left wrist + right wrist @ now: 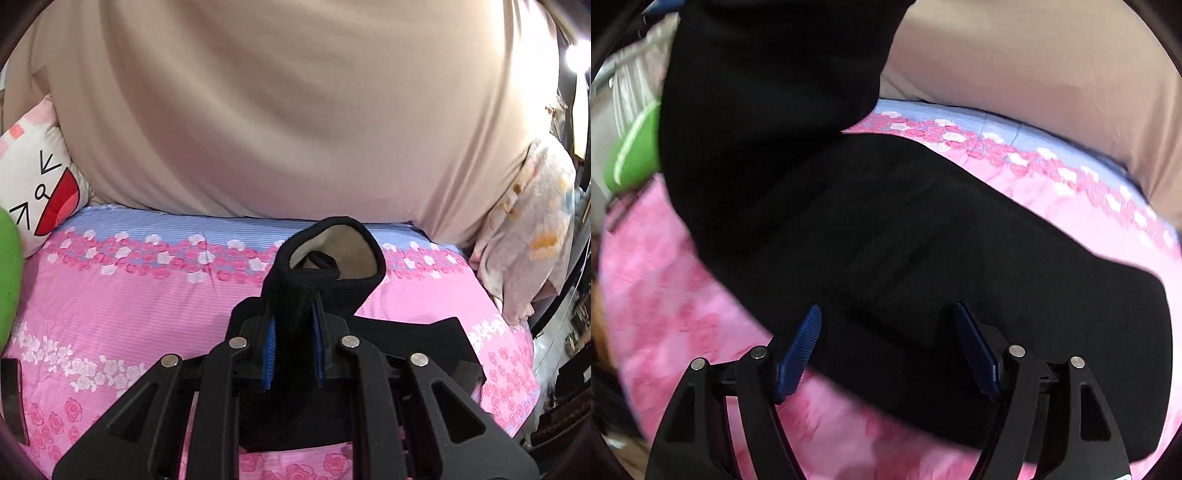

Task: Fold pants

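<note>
The left gripper (293, 345) pinches a raised cuff of the black knit pants (923, 258) lying on the pink rose-printed bedsheet (110, 295), while the right gripper (886, 347), jaws wide and empty, hovers over them at six o'clock.

No words, brand names or numbers can be read in either view. The only marks are black drawn strokes, arrow-like angles and a small loop above a red mouth shape, on the white square cushion (35, 184) at the left edge of the left wrist view.
</note>
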The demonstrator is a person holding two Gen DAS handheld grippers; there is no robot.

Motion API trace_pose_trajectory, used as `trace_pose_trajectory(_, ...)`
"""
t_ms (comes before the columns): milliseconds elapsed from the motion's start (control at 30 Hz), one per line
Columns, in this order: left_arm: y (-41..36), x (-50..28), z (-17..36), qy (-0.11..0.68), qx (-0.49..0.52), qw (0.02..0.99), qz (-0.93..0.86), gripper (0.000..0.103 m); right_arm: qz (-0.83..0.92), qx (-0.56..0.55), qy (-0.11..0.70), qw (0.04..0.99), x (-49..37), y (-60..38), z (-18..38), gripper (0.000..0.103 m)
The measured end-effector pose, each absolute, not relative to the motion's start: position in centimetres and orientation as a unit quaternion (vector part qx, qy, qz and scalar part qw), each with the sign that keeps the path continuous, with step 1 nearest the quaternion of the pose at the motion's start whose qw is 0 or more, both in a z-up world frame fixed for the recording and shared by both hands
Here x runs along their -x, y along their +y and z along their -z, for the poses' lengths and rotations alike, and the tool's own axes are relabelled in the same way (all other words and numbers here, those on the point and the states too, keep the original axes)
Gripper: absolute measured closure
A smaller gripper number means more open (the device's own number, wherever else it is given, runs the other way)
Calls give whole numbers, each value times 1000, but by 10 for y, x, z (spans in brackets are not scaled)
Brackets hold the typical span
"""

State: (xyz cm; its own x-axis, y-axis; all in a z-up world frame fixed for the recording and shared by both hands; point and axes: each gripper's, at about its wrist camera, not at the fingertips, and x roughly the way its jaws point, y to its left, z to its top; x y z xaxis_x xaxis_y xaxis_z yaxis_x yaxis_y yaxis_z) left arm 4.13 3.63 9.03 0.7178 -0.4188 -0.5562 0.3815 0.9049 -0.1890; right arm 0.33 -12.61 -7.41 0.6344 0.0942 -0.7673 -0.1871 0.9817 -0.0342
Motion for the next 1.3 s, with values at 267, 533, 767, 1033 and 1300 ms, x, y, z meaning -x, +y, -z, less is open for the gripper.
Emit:
trace_pose_trajectory(267,57,-47,-92,303,43,926,221,87,-83,-49,402,910,-21,-163,49,90)
trace_pose_trajectory(533,56,-45,-98,301,37,927,222,87,-140,-8,405,903,-51,-99,58,82)
trace_pose_trajectory(767,4,-25,-95,308,-7,912,272,87,-102,-31,355,929,16,-149,36,50)
trace_pose_trajectory(1033,-139,12,-25,380,-53,838,389,73,90,-104,333,933,131,-292,17,40)
trace_pose_trajectory(1300,-131,34,3,401,-67,838,365,26,50,-180,321,929,147,-322,18,40)
